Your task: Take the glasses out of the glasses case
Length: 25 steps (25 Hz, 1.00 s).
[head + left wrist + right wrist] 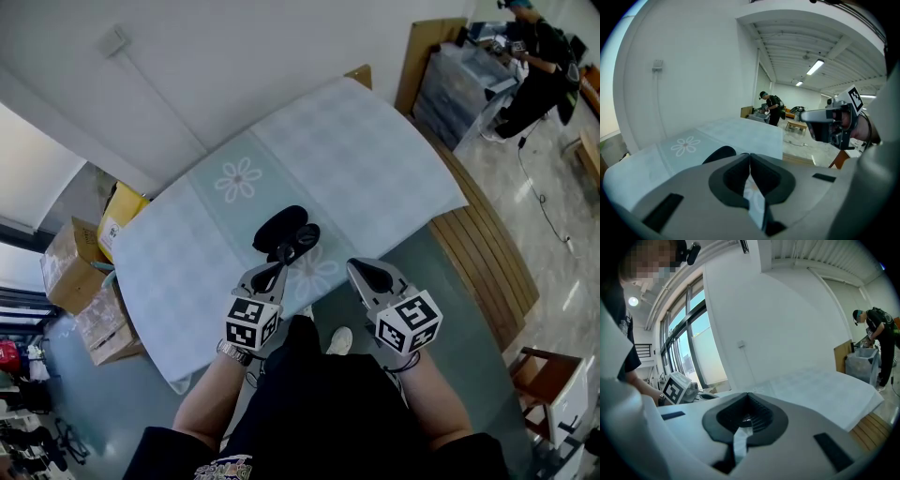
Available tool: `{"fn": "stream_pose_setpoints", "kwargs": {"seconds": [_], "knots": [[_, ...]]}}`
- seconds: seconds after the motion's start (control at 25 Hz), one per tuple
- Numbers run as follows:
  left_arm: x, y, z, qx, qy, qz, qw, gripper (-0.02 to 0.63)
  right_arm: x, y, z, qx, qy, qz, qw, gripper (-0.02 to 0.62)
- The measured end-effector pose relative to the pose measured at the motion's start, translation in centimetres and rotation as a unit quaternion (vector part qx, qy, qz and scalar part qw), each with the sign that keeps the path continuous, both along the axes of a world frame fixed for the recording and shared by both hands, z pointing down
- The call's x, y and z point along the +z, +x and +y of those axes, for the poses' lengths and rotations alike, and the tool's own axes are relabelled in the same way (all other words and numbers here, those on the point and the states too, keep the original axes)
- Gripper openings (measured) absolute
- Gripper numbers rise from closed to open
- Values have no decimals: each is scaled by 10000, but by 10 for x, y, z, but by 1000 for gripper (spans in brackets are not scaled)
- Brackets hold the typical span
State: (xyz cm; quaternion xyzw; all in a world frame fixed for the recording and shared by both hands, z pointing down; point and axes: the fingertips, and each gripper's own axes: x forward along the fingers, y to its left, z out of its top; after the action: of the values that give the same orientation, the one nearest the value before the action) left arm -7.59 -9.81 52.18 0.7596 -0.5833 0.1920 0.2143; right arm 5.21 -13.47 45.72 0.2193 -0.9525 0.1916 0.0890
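A black glasses case lies on the pale blue cloth-covered table, near its front edge. A second dark oval part rests against the case's near right side; I cannot tell whether it is the lid or the glasses. My left gripper is shut and empty, its tips just short of that part. My right gripper is also shut and empty, and hangs off the table's front edge to the right. In the left gripper view the case peeks over the closed jaws, with the right gripper beyond.
Cardboard boxes and a yellow box stand on the floor at the left. A slatted wooden bench runs along the table's right side. A wooden chair is at lower right. A person stands far off at the back.
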Motion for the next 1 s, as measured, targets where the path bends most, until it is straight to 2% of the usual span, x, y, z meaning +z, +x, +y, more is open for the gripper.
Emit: {"fn": "stream_pose_setpoints", "kwargs": {"seconds": [0.52, 1.0], "knots": [[43, -21, -32, 278, -611, -179, 9976, 31, 20, -14, -20, 216, -325, 109, 9992, 23], [84, -19, -57, 866, -1170, -619, 9874, 31, 45, -13, -28, 405, -682, 233, 9966, 23]]}}
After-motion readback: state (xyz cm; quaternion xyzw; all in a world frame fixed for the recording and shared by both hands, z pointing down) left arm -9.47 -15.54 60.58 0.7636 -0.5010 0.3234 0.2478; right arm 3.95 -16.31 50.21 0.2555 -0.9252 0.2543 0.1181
